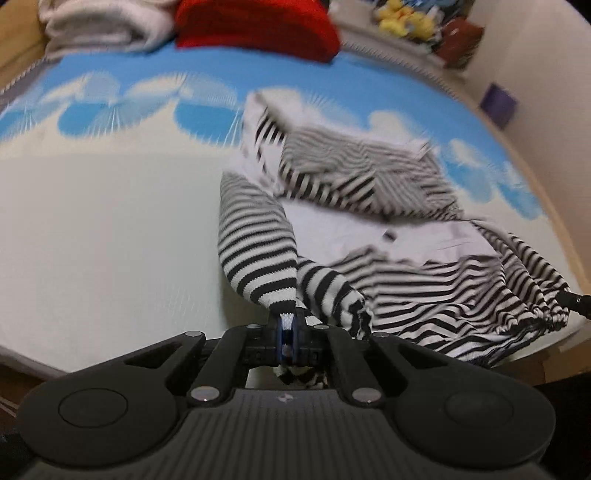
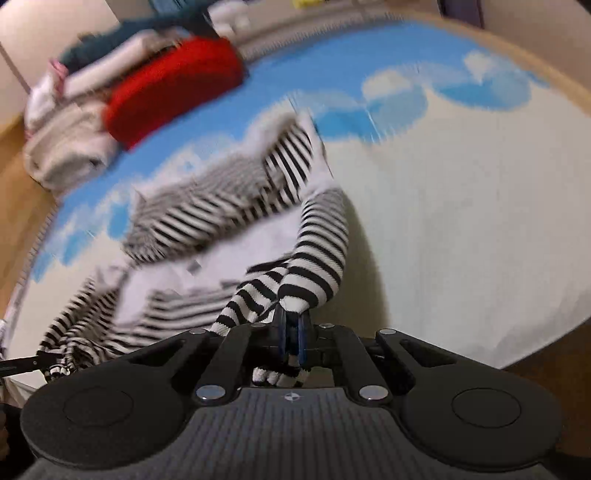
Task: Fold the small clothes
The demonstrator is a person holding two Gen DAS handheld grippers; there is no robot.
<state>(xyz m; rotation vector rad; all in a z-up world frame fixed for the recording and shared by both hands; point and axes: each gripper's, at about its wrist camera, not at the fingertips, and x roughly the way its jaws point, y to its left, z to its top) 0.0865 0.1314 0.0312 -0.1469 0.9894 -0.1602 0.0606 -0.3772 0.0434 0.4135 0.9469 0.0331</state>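
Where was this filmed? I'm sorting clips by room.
Probably a bedroom: a mattress-like surface under a blue cloud-print sheet, folded clothes such as a red knit stacked at its far end, and plush toys on a ledge by the wall.

Cloud-print mat (image 1: pixel 110 221) under striped garment (image 1: pixel 406 177), red cushion (image 1: pixel 258 26), towels (image 1: pixel 96 26).

Garment (image 1: pixel 369 206): black and white stripes, with a plain white inner panel. Mat (image 1: pixel 110 221) beneath: cream, with sky-blue band and white cloud print at far edge. Folded item (image 1: pixel 258 26): solid red. Folded item (image 1: pixel 99 26) beside it: off-white. Toys (image 1: pixel 404 20): yellow. Grippers: black, blue pads.
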